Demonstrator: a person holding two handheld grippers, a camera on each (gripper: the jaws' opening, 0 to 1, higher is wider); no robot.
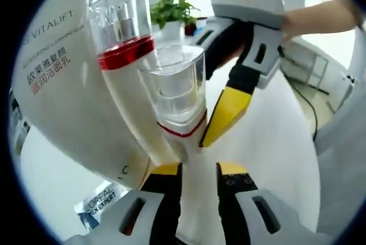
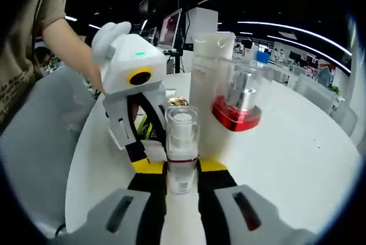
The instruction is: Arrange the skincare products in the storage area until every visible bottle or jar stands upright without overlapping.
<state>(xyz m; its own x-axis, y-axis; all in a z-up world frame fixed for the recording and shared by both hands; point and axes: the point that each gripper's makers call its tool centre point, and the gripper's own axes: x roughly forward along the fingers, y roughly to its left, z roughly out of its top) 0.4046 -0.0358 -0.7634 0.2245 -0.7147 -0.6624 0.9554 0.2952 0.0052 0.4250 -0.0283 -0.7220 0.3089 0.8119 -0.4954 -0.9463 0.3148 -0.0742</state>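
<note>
Count: 2 clear-capped pump bottles, one small (image 2: 182,142), one red-banded (image 2: 239,105); 1 white tube (image 1: 63,79); 1 sachet (image 1: 94,205); 2 grippers, left (image 1: 197,173), right (image 2: 182,168).

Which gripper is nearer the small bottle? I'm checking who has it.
Right. The right gripper has its jaws around the small bottle; the left gripper sits close beside it, with nothing between its open jaws.

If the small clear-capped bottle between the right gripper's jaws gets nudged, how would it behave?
The small bottle is tall and narrow, so it probably tips easily. Its glossy clear cap looks slippery and possibly loose. The red-banded bottle close behind might get knocked.
</note>
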